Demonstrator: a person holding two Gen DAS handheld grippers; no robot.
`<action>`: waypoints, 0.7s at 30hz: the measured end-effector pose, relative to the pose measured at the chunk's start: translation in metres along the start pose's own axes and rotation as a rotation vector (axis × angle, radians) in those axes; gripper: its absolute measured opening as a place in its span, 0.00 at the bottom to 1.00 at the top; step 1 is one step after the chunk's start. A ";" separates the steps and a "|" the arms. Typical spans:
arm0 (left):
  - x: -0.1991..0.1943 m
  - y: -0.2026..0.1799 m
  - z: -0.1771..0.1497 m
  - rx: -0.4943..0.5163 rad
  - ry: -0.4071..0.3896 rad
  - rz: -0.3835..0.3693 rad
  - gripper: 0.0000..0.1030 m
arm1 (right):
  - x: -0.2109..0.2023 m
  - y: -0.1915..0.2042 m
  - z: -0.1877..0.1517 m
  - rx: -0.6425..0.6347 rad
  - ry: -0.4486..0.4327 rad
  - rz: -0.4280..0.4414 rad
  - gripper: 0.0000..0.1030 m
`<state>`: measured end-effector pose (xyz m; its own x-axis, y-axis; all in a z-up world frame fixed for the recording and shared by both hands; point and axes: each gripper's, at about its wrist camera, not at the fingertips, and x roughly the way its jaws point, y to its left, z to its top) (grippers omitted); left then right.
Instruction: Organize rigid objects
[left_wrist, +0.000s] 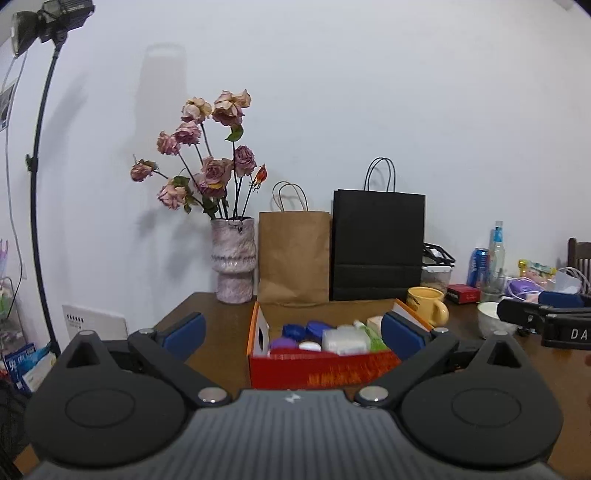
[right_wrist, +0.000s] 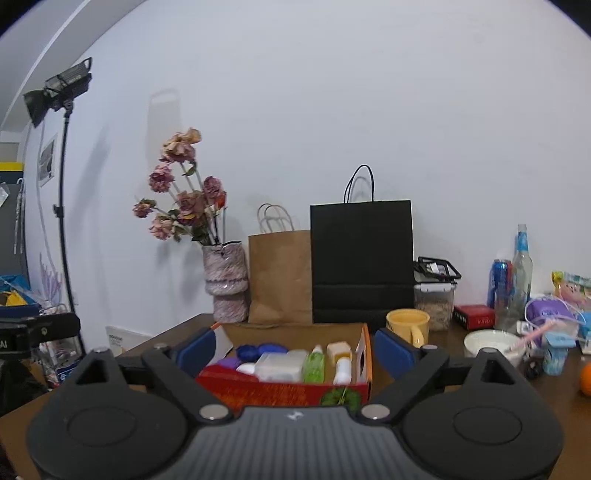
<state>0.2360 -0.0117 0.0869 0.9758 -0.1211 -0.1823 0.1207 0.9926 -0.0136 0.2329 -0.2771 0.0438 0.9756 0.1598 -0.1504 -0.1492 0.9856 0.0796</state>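
Note:
A red and orange cardboard box (left_wrist: 317, 367) sits on the brown table and also shows in the right wrist view (right_wrist: 280, 391). It holds several small items: blue lids (left_wrist: 308, 329), a clear plastic case (right_wrist: 280, 365), a green bottle (right_wrist: 314, 363) and a white bottle (right_wrist: 343, 369). My left gripper (left_wrist: 293, 330) is open and empty, its blue pads either side of the box. My right gripper (right_wrist: 295, 349) is open and empty, held just in front of the box. The right gripper's body shows at the right of the left wrist view (left_wrist: 546, 317).
Behind the box stand a vase of dried roses (left_wrist: 234, 258), a brown paper bag (left_wrist: 293, 256) and a black paper bag (left_wrist: 376, 243). A yellow mug (right_wrist: 408, 325), a white bowl (right_wrist: 493, 343), bottles, a can and snacks crowd the right side. A light stand (left_wrist: 40, 147) is at the left.

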 end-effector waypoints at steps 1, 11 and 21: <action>-0.014 0.001 -0.005 -0.002 -0.002 -0.003 1.00 | -0.011 0.003 -0.006 0.002 0.010 0.006 0.90; -0.146 0.007 -0.074 0.005 -0.014 0.096 1.00 | -0.138 0.054 -0.073 -0.021 0.015 0.017 0.91; -0.210 -0.012 -0.104 0.053 -0.040 0.096 1.00 | -0.232 0.081 -0.111 -0.043 -0.071 0.017 1.00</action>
<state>0.0102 0.0026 0.0235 0.9897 -0.0268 -0.1406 0.0347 0.9979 0.0538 -0.0238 -0.2279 -0.0237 0.9817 0.1734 -0.0786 -0.1708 0.9845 0.0391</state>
